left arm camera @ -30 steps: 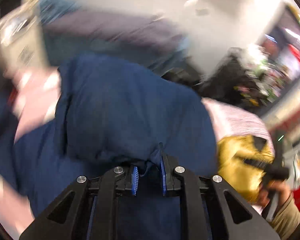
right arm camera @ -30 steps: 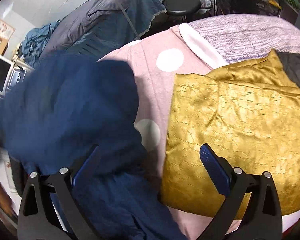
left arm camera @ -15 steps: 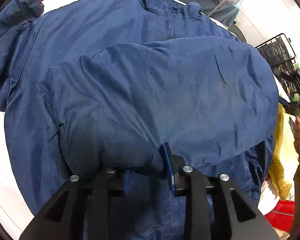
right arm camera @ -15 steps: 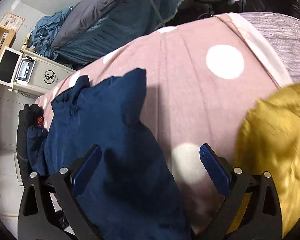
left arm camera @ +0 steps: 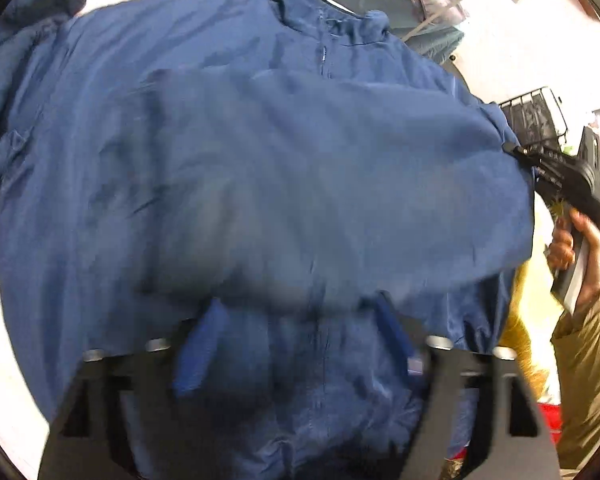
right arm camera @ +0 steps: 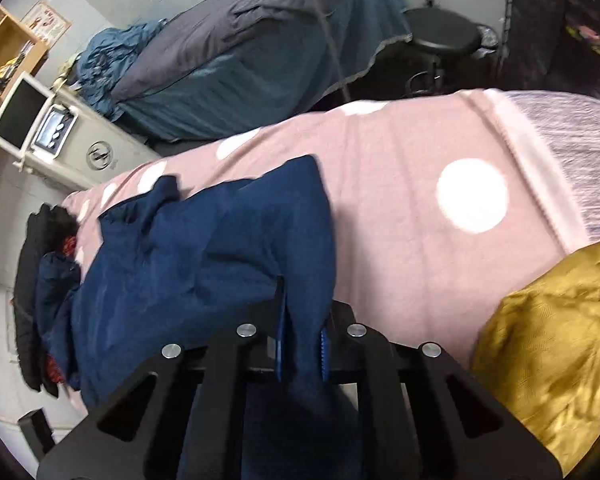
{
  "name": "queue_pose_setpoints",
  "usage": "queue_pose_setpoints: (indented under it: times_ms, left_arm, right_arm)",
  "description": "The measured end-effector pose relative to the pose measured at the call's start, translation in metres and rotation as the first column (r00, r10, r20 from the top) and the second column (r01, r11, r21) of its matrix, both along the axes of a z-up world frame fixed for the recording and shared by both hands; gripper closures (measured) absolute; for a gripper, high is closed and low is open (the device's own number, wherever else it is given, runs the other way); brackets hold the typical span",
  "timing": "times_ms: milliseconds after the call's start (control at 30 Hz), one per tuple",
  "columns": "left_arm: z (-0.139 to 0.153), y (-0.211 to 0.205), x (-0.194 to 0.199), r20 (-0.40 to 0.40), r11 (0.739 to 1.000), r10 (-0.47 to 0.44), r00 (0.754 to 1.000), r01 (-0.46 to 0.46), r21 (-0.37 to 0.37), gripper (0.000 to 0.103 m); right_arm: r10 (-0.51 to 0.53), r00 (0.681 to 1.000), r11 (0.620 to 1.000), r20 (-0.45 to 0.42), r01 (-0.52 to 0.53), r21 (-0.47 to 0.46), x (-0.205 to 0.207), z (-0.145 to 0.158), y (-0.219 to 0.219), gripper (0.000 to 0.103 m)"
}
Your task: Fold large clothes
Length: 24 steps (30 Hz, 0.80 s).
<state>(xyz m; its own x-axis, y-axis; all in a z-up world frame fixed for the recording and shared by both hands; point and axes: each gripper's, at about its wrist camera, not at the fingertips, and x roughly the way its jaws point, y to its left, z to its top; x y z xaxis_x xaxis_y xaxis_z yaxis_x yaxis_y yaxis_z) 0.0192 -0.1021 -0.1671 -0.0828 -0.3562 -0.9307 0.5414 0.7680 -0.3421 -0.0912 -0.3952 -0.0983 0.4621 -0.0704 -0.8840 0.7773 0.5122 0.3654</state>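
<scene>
A large navy blue jacket [left arm camera: 260, 160] lies spread on the bed, collar and zip at the far side, with a sleeve folded across its chest. My left gripper [left arm camera: 300, 344] is open just above the jacket's lower front, its blue pads apart and blurred. My right gripper [right arm camera: 302, 340] is shut on a fold of the jacket [right arm camera: 204, 264] at its right edge. That gripper also shows in the left wrist view [left arm camera: 560, 176], held by a hand at the jacket's right side.
The bed has a pink cover with white dots [right arm camera: 440, 200]. A gold garment [right arm camera: 548, 344] lies to the right of the jacket. Dark clothes [right arm camera: 40, 280] lie at the left. A second bed with grey-blue bedding [right arm camera: 240, 48] and a black stool [right arm camera: 444, 36] stand beyond.
My left gripper has let go of the jacket sleeve and opened. My right gripper, open before, has closed on the jacket's right edge.
</scene>
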Motion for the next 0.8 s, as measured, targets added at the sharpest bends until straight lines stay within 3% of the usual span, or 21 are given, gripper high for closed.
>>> queue_pose_setpoints:
  times_ms: [100, 167, 200, 233, 300, 367, 433, 533, 600, 700, 767, 800]
  left_arm:
    - [0.009, 0.006, 0.003, 0.091, 1.0, -0.01, 0.996, 0.009, 0.013, 0.017]
    - [0.01, 0.017, 0.019, 0.115, 0.998, 0.045, 0.992, -0.049, 0.029, 0.017]
    - [0.009, 0.023, 0.028, 0.12, 0.996, 0.083, 0.989, -0.087, 0.029, 0.017]
    - [0.009, 0.027, 0.036, 0.123, 0.993, 0.112, 0.986, -0.116, 0.03, 0.017]
    - [0.006, 0.034, 0.054, 0.137, 0.983, 0.173, 0.975, -0.179, 0.034, 0.017]
    - [0.001, 0.034, 0.073, 0.158, 0.976, 0.204, 0.966, -0.212, 0.042, 0.017]
    - [-0.007, 0.027, 0.082, 0.152, 0.979, 0.184, 0.971, -0.195, 0.06, 0.017]
    - [-0.021, -0.002, 0.087, 0.158, 0.989, 0.095, 0.983, -0.112, 0.098, 0.021]
    - [-0.026, -0.021, 0.085, 0.175, 0.992, 0.02, 0.984, -0.041, 0.118, 0.031]
    - [-0.03, -0.047, 0.08, 0.218, 0.98, -0.094, 0.971, 0.052, 0.192, 0.059]
    - [-0.017, -0.056, 0.081, 0.269, 0.98, -0.118, 0.956, 0.07, 0.184, 0.087]
    - [-0.01, -0.058, 0.082, 0.294, 0.981, -0.123, 0.948, 0.071, 0.182, 0.09]
  right_arm:
    - [-0.129, 0.991, 0.985, -0.031, 0.131, 0.11, -0.019, -0.026, -0.024, 0.091]
    - [-0.195, 0.98, 0.967, -0.027, 0.197, 0.16, -0.032, -0.03, -0.029, 0.087]
    - [-0.211, 0.977, 0.963, -0.03, 0.213, 0.167, -0.036, -0.027, -0.028, 0.07]
    - [-0.22, 0.975, 0.964, -0.036, 0.223, 0.146, -0.041, -0.018, -0.025, 0.045]
    - [-0.211, 0.977, 0.976, -0.017, 0.211, 0.059, -0.047, 0.005, -0.015, 0.035]
    - [-0.115, 0.993, 0.993, -0.013, 0.114, -0.037, -0.042, 0.029, 0.008, 0.034]
    - [0.017, 0.999, 0.994, -0.04, -0.021, -0.104, -0.029, 0.044, 0.038, 0.026]
    - [0.188, 0.978, 0.969, -0.094, -0.2, -0.144, -0.011, 0.041, 0.088, 0.022]
    - [0.258, 0.955, 0.951, -0.147, -0.278, -0.136, -0.001, 0.029, 0.116, 0.022]
    - [0.305, 0.936, 0.942, -0.176, -0.324, -0.087, 0.0, 0.008, 0.152, 0.022]
    - [0.317, 0.929, 0.938, -0.19, -0.337, -0.085, 0.0, 0.003, 0.163, 0.022]
    - [0.328, 0.92, 0.929, -0.212, -0.356, -0.106, 0.001, 0.001, 0.169, 0.022]
